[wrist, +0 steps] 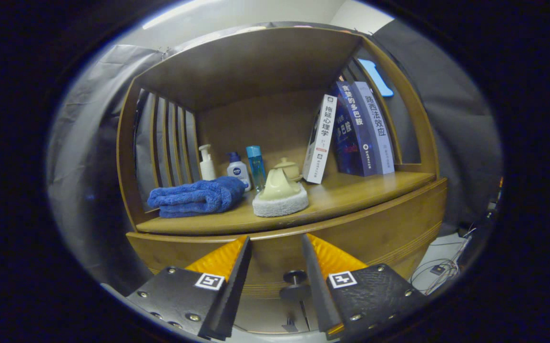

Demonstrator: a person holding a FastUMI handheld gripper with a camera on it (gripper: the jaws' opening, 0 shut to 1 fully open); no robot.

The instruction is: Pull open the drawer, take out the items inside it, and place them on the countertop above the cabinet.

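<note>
blue towel (195, 197), brown wooden cabinet (389, 224)

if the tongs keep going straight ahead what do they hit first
Most likely the drawer knob, which sits between the open tongs on the drawer front. Depth is hard to judge, but nothing else lies in that line.

Gripper (275, 247) fingers apart before the closed drawer (375, 228) — knob (295, 276) between them.
</note>
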